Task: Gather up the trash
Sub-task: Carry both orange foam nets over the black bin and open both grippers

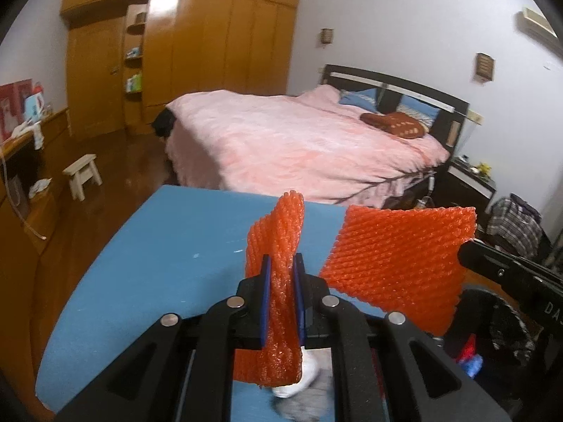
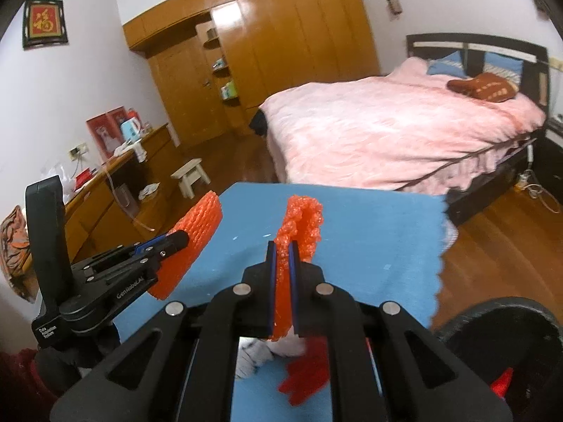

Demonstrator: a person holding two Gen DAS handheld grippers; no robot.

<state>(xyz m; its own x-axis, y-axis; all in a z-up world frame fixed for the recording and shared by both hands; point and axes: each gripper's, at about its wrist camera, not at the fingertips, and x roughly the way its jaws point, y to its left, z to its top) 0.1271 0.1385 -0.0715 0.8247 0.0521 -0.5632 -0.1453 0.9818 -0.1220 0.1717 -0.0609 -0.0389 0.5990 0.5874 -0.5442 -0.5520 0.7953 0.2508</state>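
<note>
My left gripper [image 1: 281,263] is shut on a folded strip of orange foam net [image 1: 278,228], held up over the blue table [image 1: 158,253]. To its right a second, flat sheet of orange foam net [image 1: 397,256] hangs from my right gripper [image 1: 464,249]. In the right wrist view my right gripper [image 2: 283,249] is shut on its orange foam net [image 2: 302,218], seen edge-on. There my left gripper [image 2: 183,237] is at the left with its own net [image 2: 197,232]. A crumpled white tissue [image 1: 295,383] [image 2: 253,355] and a red scrap [image 2: 306,376] lie on the table below.
A black bin [image 2: 492,313] [image 1: 506,320] with a dark liner stands at the table's right edge. Beyond the table are a bed with a pink cover [image 1: 299,140], a small white stool [image 1: 82,174], a wooden desk [image 2: 116,183] on the left and a wardrobe [image 1: 211,52].
</note>
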